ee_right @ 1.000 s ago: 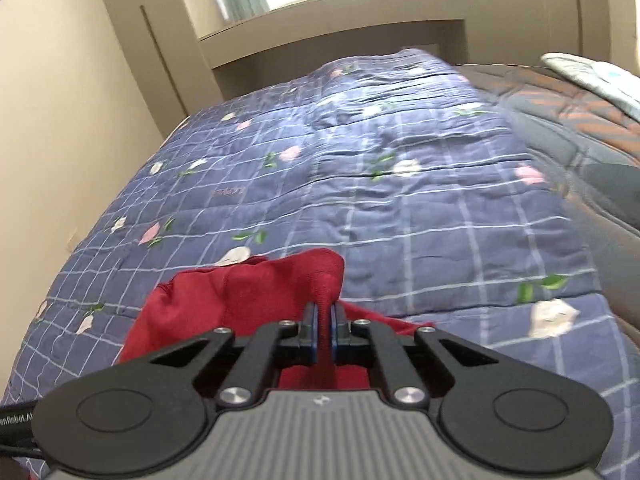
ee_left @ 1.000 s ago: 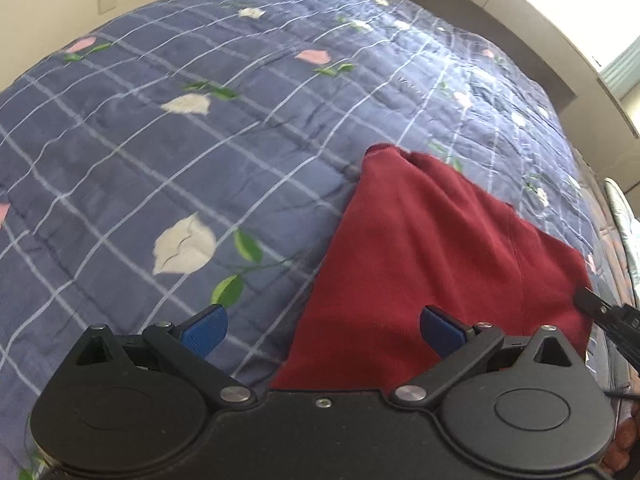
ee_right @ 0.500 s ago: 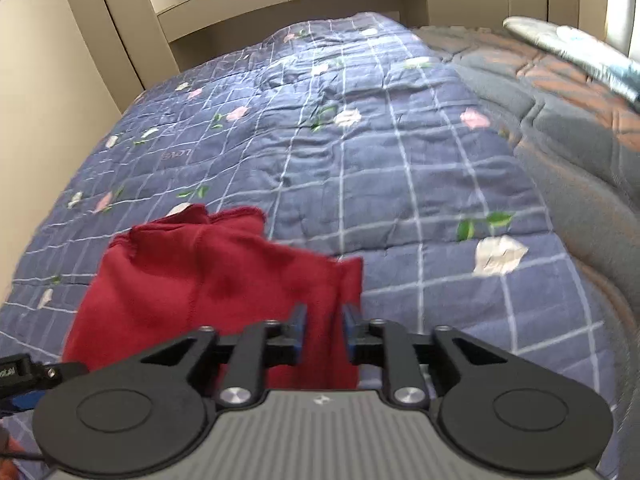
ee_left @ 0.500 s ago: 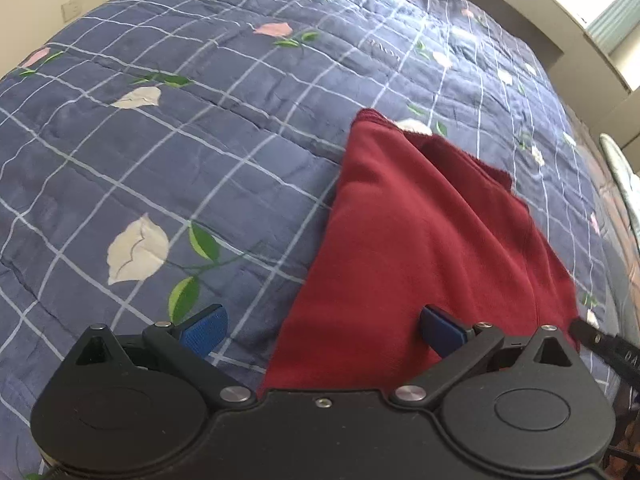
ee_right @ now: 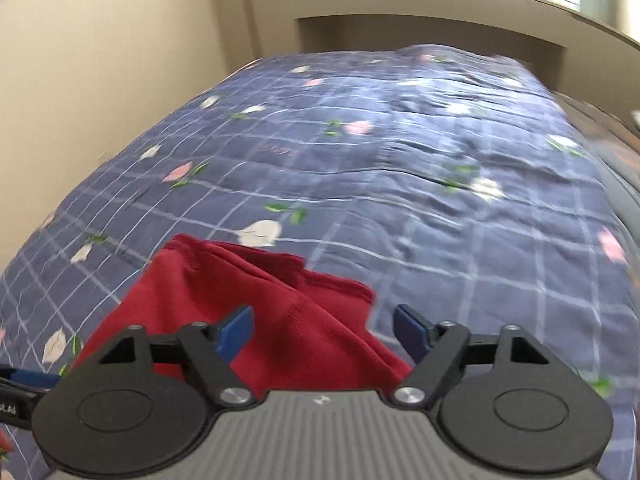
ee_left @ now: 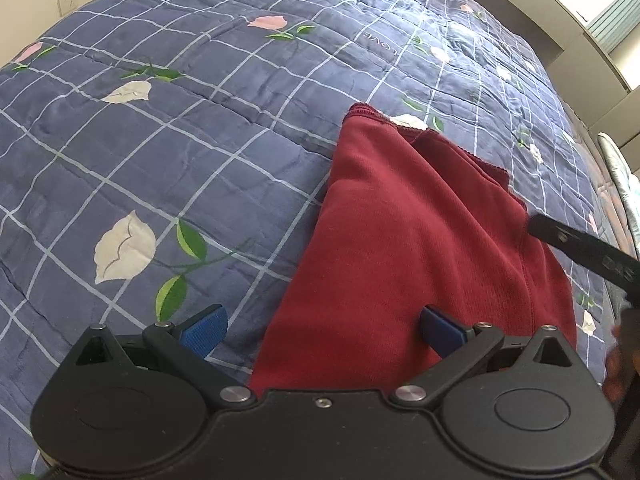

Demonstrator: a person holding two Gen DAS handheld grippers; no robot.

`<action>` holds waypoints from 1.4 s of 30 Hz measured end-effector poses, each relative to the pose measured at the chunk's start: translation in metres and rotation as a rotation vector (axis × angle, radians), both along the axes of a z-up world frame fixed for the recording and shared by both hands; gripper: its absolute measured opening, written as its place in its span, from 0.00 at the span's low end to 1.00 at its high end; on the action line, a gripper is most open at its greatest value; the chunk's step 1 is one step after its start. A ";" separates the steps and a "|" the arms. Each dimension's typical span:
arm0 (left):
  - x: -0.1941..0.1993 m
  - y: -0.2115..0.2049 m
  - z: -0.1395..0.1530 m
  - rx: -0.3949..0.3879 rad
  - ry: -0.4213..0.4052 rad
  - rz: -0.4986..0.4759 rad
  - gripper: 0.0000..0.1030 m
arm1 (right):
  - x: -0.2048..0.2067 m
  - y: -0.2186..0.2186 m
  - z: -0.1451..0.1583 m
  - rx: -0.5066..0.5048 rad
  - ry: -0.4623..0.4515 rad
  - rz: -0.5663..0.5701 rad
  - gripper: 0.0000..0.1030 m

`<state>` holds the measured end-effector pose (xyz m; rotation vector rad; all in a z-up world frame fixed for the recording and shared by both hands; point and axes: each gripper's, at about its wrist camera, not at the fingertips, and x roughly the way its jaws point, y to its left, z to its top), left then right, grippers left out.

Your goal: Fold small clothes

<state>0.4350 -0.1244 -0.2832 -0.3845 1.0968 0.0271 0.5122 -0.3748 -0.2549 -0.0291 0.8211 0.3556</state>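
Left wrist view: left tongs (ee_left: 322, 326) wide apart, holding nothing, low over the near edge of the folded red garment (ee_left: 416, 256), flat on the blue checked quilt (ee_left: 180, 152) of the bed.

Right wrist view, blurred: right tongs (ee_right: 324, 330) also apart, empty, above the red garment (ee_right: 256, 304) on the quilt (ee_right: 440, 184).

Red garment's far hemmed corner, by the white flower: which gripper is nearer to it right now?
Hard to call, right looks slightly nearer. The right gripper hangs open over the red garment at its right side; the left gripper, also open, straddles its near left edge.
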 end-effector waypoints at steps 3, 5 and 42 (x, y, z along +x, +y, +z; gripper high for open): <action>0.000 0.000 0.000 -0.002 -0.001 0.000 0.99 | 0.008 0.013 -0.006 -0.027 0.019 0.033 0.43; 0.000 0.001 0.000 -0.005 -0.002 -0.002 0.99 | 0.009 0.020 -0.009 -0.055 0.022 0.047 0.22; -0.009 -0.006 0.010 -0.032 -0.012 -0.063 0.99 | -0.115 -0.078 -0.017 0.023 0.169 -0.401 1.00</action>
